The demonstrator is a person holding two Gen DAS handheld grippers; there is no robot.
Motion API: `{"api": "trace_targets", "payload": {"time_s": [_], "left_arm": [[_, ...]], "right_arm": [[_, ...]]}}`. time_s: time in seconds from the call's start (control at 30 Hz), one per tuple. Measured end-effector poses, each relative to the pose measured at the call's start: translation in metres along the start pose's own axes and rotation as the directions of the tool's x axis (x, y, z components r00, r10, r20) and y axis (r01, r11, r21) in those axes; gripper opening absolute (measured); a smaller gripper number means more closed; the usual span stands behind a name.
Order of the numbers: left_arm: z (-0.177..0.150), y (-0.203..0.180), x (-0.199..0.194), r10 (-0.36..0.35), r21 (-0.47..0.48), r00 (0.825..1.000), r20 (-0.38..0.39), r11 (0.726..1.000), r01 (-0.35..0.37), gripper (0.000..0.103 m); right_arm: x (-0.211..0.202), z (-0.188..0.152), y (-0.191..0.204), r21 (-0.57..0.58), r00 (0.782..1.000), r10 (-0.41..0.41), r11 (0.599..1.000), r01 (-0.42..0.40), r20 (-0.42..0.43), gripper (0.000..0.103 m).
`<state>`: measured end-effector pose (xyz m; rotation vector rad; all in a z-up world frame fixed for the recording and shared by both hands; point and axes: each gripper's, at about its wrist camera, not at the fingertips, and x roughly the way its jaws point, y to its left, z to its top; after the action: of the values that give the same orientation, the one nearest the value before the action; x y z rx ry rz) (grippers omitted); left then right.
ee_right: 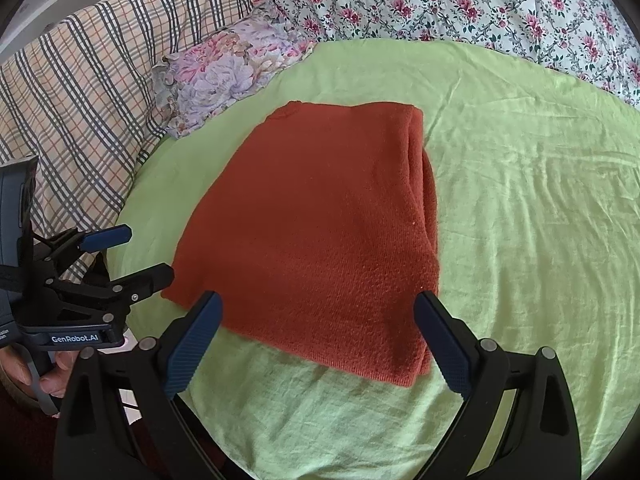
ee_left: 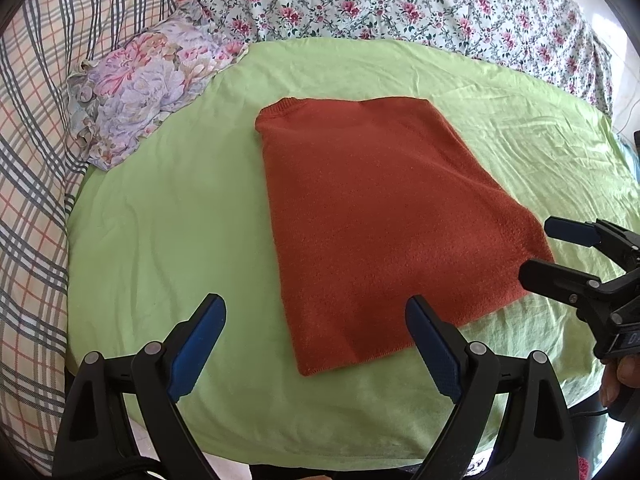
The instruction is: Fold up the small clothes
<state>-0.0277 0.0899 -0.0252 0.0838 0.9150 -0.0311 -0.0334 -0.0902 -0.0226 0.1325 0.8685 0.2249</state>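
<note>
A rust-orange knit sweater (ee_left: 372, 216) lies folded into a long rectangle on a light green sheet (ee_left: 168, 220); it also shows in the right wrist view (ee_right: 320, 232), with stacked layers along its right edge. My left gripper (ee_left: 316, 316) is open and empty, just short of the sweater's near left corner. My right gripper (ee_right: 318, 312) is open and empty, above the sweater's near edge. Each gripper shows in the other's view: the right gripper (ee_left: 536, 250) at the sweater's right corner, the left gripper (ee_right: 150, 252) at its left corner.
A floral pillow (ee_left: 148, 84) lies at the back left beside a plaid blanket (ee_left: 36, 160). A flowered bedspread (ee_left: 400, 4) covers the back. The green sheet's near edge (ee_left: 320, 452) drops off just below the grippers.
</note>
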Motion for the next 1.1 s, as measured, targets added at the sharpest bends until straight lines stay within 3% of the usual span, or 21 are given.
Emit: {"api": "trace_targets", "payload": {"time_s": [1.1], "left_arm": [[0.009,-0.002,0.006,-0.012,-0.017,1.0,-0.004,1.0,0.012,0.092]], "right_arm": [[0.01,0.013,0.01,-0.016,1.0,-0.001,1.0,0.001,0.005,0.097]]}}
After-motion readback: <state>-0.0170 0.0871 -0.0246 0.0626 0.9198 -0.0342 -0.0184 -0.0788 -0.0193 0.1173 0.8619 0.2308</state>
